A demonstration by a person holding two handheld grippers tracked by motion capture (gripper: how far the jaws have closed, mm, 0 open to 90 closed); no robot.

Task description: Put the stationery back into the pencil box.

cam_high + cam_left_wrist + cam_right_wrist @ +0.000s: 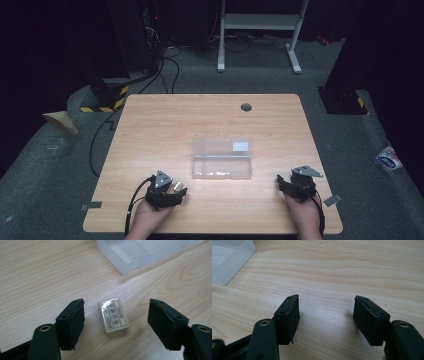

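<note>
Squarely between hand-held gripper jaws: eraser.

Lit brightly from overhead across the wooden table, dark at twelve o'clock and both sides. Soft shadows under the black pads. Faint glare on the wrapped eraser. Slightly soft throughout.

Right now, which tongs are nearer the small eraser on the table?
Left. The left tongs straddle the eraser, jaws on either side without touching it. The right tongs rest across the table, beyond the clear box.
</note>
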